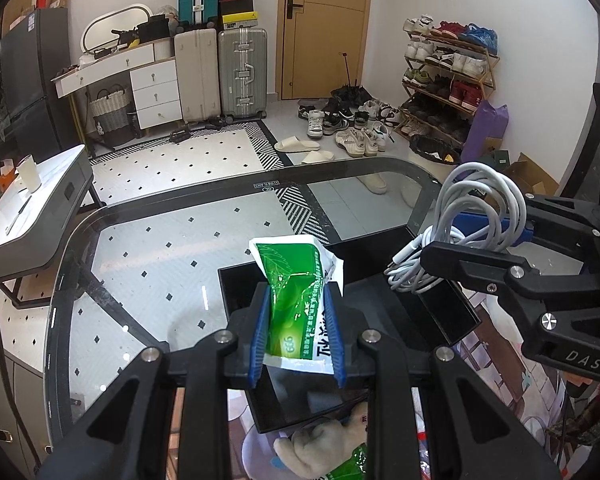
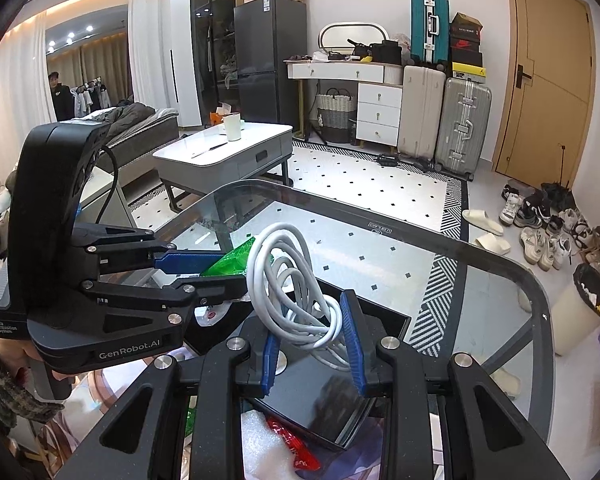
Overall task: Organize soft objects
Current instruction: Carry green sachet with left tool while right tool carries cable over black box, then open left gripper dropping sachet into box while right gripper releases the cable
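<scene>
The green sachet (image 1: 296, 304), light, crinkly and likely slippery, sits pinched mid-body in the left gripper (image 1: 298, 334) above the black tray (image 1: 452, 312). Beside it, the right gripper (image 2: 314, 344) clamps the limp coiled white cable (image 2: 288, 280) (best held at its knot).

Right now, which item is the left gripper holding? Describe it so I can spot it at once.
Start at the glass table and find the black tray on it. Above the tray, the left gripper is shut on a green packet, crinkled, with white edges and print. Its neighbour, the coiled white cable in the right gripper, is a looped cord, not a flat pouch.
</scene>
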Motion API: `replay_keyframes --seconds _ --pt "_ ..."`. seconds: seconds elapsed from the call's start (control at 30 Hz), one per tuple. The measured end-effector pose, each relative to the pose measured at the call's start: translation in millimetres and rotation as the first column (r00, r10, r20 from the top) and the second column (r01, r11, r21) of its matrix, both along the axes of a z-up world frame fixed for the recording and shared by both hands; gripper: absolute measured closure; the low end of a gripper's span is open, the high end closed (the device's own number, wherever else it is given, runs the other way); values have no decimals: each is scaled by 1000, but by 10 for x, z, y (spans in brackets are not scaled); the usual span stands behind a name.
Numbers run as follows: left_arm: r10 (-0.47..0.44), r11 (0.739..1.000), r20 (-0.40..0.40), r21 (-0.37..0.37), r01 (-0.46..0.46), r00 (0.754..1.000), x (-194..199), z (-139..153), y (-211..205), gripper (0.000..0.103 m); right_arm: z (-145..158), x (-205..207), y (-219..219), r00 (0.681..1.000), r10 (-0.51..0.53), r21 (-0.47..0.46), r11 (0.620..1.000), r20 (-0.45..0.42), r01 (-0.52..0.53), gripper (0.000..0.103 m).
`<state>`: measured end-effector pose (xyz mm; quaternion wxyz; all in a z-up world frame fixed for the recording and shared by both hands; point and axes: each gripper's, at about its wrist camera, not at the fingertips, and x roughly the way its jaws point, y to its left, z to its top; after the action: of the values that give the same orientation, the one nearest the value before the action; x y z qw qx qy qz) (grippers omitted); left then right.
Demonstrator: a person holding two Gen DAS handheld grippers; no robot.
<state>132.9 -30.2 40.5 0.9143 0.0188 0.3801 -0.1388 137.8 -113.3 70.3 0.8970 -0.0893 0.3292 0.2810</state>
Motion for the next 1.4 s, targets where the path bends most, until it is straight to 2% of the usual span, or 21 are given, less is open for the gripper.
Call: replay_keyframes --seconds 0.57,0.9,1.4 --pt "-23 1000 -48 16 23 999 61 -126 -70 79 -159 163 77 999 -17 -53 998 -37 15 74" --pt "-35 999 -79 9 36 996 71 -216 -134 79 -258 171 123 999 -31 -96 995 -30 28 74" --pt "-32 999 -104 18 34 994 58 -256 -112 78 -376 260 148 997 -31 -105 994 -66 24 74"
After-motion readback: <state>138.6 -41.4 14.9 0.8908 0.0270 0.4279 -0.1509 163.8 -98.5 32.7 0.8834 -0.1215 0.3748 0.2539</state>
